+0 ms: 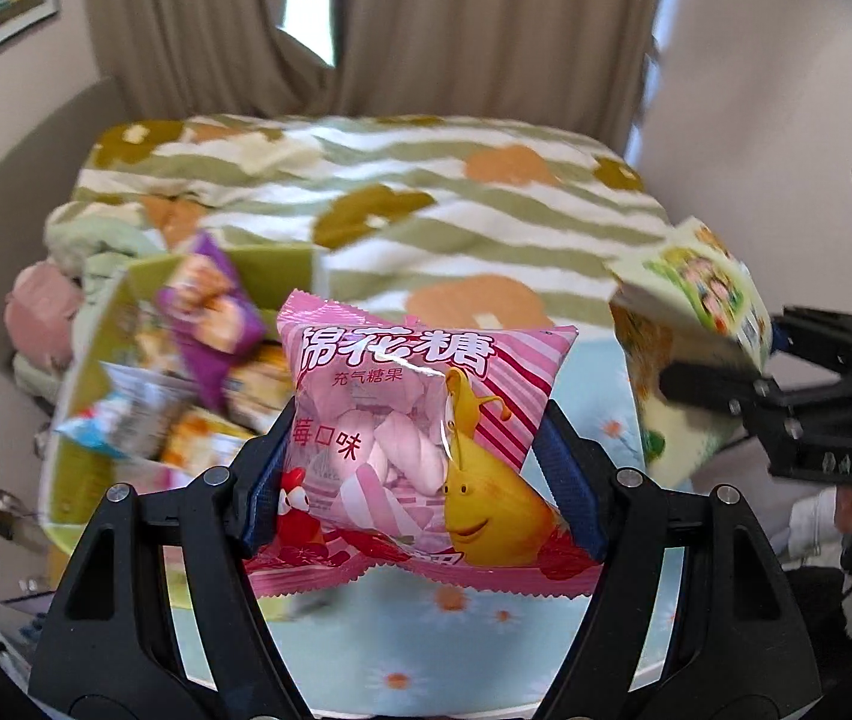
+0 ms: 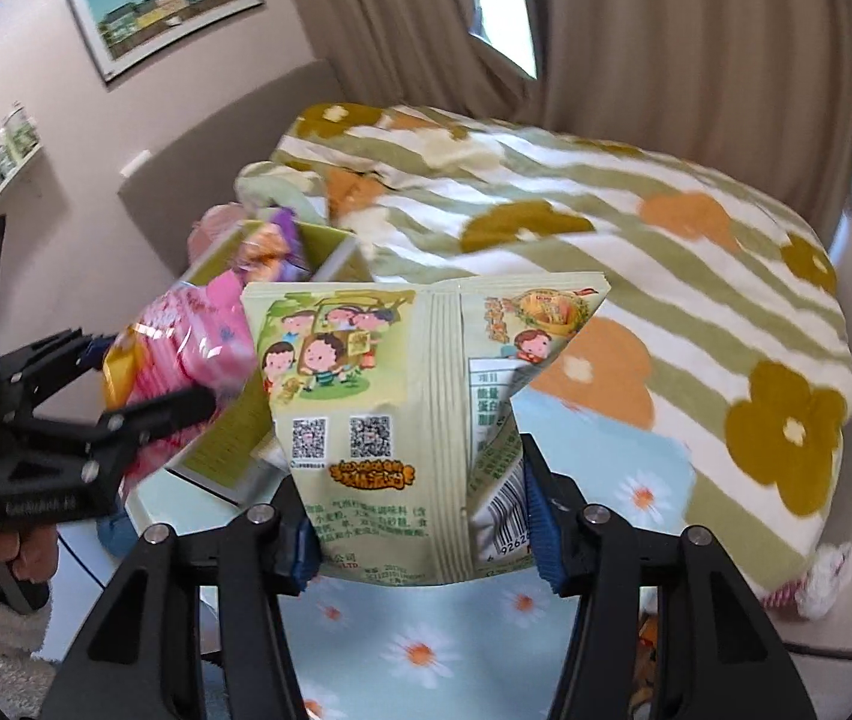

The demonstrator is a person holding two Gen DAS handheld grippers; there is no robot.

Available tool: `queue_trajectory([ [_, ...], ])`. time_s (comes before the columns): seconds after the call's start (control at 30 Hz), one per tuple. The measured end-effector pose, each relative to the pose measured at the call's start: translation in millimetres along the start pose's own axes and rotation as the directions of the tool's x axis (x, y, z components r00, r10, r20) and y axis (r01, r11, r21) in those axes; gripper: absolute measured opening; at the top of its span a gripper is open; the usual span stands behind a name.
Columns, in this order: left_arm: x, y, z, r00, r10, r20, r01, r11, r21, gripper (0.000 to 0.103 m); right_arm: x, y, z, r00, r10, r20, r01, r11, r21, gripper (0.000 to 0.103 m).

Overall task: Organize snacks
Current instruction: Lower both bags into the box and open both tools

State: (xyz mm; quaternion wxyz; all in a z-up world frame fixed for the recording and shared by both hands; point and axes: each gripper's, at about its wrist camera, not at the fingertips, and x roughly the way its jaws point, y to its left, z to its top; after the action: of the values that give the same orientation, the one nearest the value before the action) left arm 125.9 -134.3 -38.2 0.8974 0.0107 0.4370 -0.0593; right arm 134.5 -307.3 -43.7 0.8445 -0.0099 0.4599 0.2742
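Bedroom, bed with striped flower blanket (image 1: 426, 192), curtains behind; daisy-print desk (image 1: 366, 648) below.

Left gripper (image 1: 420, 480) clenched on pink marshmallow bag (image 1: 414, 426), held above desk, just right of yellow-green snack box (image 1: 96, 324).
Right gripper (image 2: 420, 528) clamped on pale green snack bag (image 2: 384, 396), also held up.

Both bags light, air-puffed, crinkly, slippery film; contents crushable. Grip by lower edges, gentle squeeze.

Long axes roughly upright, top seams pointing away from the wrist cameras.

Pink marshmallow bag (image 1: 420, 438) puffed up, print upright, lifted clear above the daisy-print surface. Pale green snack bag (image 2: 390, 426) likewise raised, back side showing barcode and codes. Yellow-green box (image 1: 126, 384) beside them, crammed with assorted packets.
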Motion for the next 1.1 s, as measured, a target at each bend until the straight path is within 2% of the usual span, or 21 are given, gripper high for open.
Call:
queue_trajectory([
  [0.17, -6, 66, 14, 0.999, 0.048, 0.012, -0.048, 0.999, -0.022, 0.071, 22, 61, 34, 0.999, 0.042, 0.02, -0.041, 0.998, -0.055, 0.051],
  [0.33, 3, 130, 20, 0.998, 0.069, -0.008, -0.069, 0.998, -0.008, 0.072, 56, 107, 65, 0.998, 0.063, 0.025, -0.062, 0.997, -0.041, 0.051],
  [0.43, 15, 161, 21, 0.998, 0.05, -0.031, -0.05, 0.999, 0.01, 0.074, 79, 131, 82, 0.999, 0.051, 0.017, -0.05, 0.999, -0.014, 0.051],
  [0.47, 21, 169, 21, 0.999, 0.037, -0.038, -0.036, 0.999, 0.023, 0.077, 84, 135, 85, 0.999, 0.049, 0.014, -0.049, 0.999, -0.003, 0.051],
  [0.53, 30, 181, 20, 0.998, 0.036, -0.048, -0.033, 0.998, 0.051, 0.103, 98, 146, 93, 0.999, 0.038, 0.007, -0.038, 0.999, 0.024, 0.051],
  [0.7, 41, 206, 13, 0.997, -0.021, -0.078, 0.026, 0.997, 0.067, 0.102, 119, 161, 100, 1.0, 0.002, -0.006, -0.001, 0.995, 0.103, 0.051],
  [0.87, 36, 233, 6, 0.996, 0.006, -0.085, -0.001, 0.998, 0.061, 0.102, 127, 172, 107, 0.999, -0.038, -0.019, 0.04, 0.991, 0.131, 0.051],
  [1.1, 23, 265, 4, 0.998, -0.016, -0.069, 0.017, 1.0, 0.025, 0.102, 145, 196, 129, 0.997, -0.06, -0.049, 0.065, 0.991, 0.114, 0.051],
])
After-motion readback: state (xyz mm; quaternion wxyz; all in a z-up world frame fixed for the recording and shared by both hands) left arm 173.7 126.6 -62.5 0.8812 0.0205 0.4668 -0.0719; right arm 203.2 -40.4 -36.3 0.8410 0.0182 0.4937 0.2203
